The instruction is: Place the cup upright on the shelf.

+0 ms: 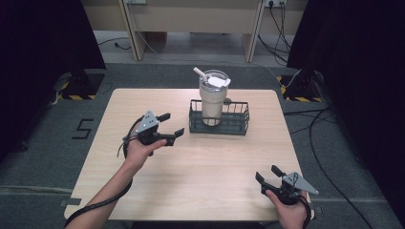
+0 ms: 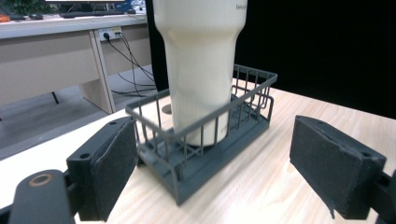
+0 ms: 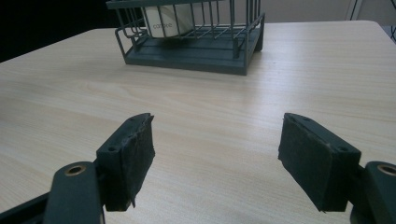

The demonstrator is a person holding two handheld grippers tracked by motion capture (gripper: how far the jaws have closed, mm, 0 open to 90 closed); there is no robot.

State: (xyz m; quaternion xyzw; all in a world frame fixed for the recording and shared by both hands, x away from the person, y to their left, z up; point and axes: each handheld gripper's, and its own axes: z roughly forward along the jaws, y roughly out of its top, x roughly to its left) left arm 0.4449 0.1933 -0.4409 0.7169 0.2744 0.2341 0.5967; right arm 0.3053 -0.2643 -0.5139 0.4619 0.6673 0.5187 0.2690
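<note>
Your left gripper (image 1: pixel 171 125) hung just beside the wire basket (image 1: pixel 241 125) on the tabletop (image 1: pixel 200 176), jaws spread. The tumbler (image 1: pixel 212 101) stood upright inside: likely rigid, smooth, top-heavy; grip its narrower lower body. Your right gripper (image 1: pixel 268 173) waited well apart, jaws spread.

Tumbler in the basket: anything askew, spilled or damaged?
Nothing stands out. The tumbler stands upright in the left part of the wire basket, lid on, no spill on the table. Left gripper and right gripper are open and apart from it.
</note>
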